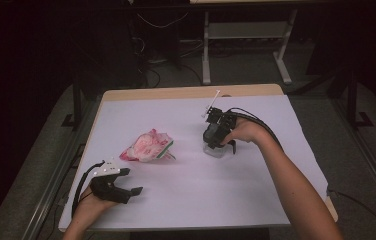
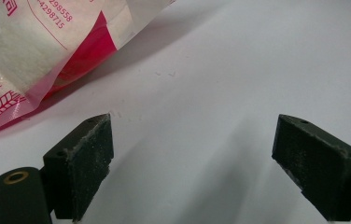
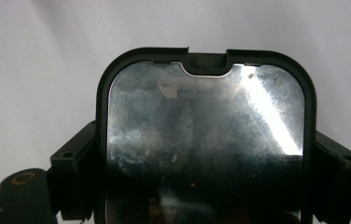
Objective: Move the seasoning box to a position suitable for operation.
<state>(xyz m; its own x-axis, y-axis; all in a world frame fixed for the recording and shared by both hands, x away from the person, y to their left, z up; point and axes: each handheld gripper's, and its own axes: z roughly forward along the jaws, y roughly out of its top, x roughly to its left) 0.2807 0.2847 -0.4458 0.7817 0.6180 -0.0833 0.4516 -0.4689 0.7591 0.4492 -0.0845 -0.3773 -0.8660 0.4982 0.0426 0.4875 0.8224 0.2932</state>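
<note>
High view: right gripper (image 1: 217, 148) planted straight down on a small clear container (image 1: 216, 151) right of centre on the white worktop (image 1: 186, 200), hand wrapped over the top, cable looping back over the wrist. Red-and-white plastic packet (image 1: 147, 146) lying crumpled left of centre, well apart from the container. Left gripper (image 1: 132, 191) resting low near the front left edge, pointing right, short of the packet and touching nothing. Nothing lifted off the surface yet, as far as can be seen.

Left gripper view: jaws spread wide, bare worktop between them. Packet's corner (image 2: 43, 56) up in the top left, printed digits and a pale block of contents showing through the film. No contact with the packet; near pad (image 2: 87, 158) stopping just short of its shadow.

Right gripper view: container's black-rimmed lid (image 3: 206, 140) seen from directly above, glossy panel scratched and glaring, a notch in the far rim. Jaws set against the two opposite sides of the rim, so pinching the container across its width, though the actual pad contact sits hidden below the rim.

Judged progress: early. Grip on the container apparently made; lifting, moving or opening it all left to do. Packet untouched and apparently sealed, left side idle. Whatever joins packet and container, likely most of the work, not begun.
</note>
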